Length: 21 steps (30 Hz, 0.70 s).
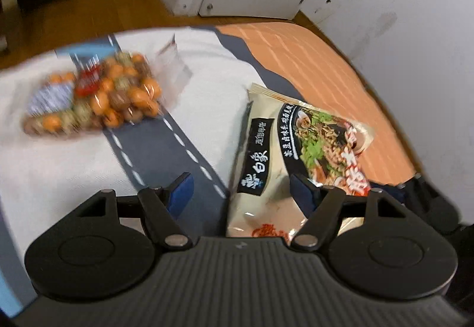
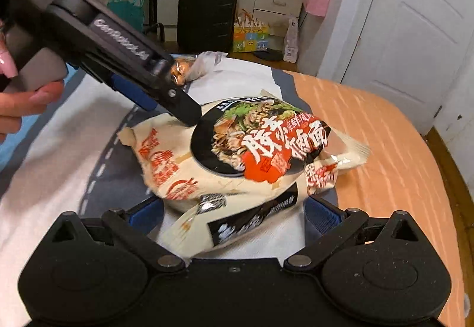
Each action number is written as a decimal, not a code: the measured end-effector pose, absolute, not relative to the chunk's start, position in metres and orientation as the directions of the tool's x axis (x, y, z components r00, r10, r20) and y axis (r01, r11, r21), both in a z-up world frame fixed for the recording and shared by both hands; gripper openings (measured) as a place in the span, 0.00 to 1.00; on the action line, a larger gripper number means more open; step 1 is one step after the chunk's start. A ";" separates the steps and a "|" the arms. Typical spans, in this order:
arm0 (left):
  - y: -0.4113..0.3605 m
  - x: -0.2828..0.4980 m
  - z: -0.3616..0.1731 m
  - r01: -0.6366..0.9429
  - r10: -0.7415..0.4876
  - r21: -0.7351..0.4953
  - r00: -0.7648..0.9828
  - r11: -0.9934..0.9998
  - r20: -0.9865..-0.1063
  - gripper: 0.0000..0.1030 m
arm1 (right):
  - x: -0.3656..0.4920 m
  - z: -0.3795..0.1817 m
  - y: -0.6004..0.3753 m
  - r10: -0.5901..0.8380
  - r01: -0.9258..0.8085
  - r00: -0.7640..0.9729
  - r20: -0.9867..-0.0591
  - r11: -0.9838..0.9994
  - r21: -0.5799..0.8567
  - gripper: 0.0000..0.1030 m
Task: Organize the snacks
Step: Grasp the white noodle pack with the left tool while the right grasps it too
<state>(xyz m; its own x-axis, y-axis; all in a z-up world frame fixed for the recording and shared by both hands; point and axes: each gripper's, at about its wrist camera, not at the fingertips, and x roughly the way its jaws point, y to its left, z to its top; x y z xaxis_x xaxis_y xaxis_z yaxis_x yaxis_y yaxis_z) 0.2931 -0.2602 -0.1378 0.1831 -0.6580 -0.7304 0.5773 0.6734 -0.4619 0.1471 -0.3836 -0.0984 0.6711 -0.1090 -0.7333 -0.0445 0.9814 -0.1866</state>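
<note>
Early stage: both tongs wide. Noodle packet (image 2: 237, 161) between right tongs (image 2: 234, 217), under left tongs (image 1: 240, 193); nut bag (image 1: 97, 99) ahead-left, unsorted.

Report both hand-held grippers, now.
Left hand-held gripper: open, straddling the noodle packet.
Right hand-held gripper: open around the same packet.

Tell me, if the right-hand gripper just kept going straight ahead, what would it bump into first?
Most likely the noodle packet. It already lies between the open fingers of the right gripper, right in front. The left gripper leans in above the packet's far side, though depth is hard to judge.
</note>
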 end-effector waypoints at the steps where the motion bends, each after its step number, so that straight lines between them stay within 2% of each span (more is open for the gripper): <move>1: -0.258 0.296 -0.141 0.553 -0.673 -0.498 0.161 0.668 -0.722 0.67 | 0.148 -0.099 -0.383 -0.108 -0.053 0.668 -0.736 0.980 -0.192 1.00; 6: -0.261 0.294 -0.155 0.494 -0.726 -0.628 0.009 0.601 -0.688 0.62 | 0.149 -0.103 -0.383 -0.094 -0.056 0.666 -0.740 0.983 -0.176 1.00; 9: -0.266 0.287 -0.150 0.532 -0.707 -0.586 0.036 0.612 -0.706 0.58 | 0.151 -0.105 -0.382 -0.103 -0.030 0.666 -0.739 0.986 -0.164 0.99; 14: -0.273 0.274 -0.141 0.568 -0.683 -0.535 0.068 0.625 -0.727 0.54 | 0.148 -0.102 -0.378 -0.146 0.047 0.666 -0.731 0.987 -0.155 0.90; 15: -0.274 0.271 -0.139 0.576 -0.679 -0.525 0.071 0.626 -0.731 0.53 | 0.146 -0.100 -0.376 -0.149 0.053 0.667 -0.730 0.987 -0.152 0.86; 21: -0.274 0.265 -0.129 0.617 -0.649 -0.477 0.073 0.626 -0.757 0.53 | 0.145 -0.098 -0.369 -0.154 0.063 0.664 -0.732 0.987 -0.150 0.82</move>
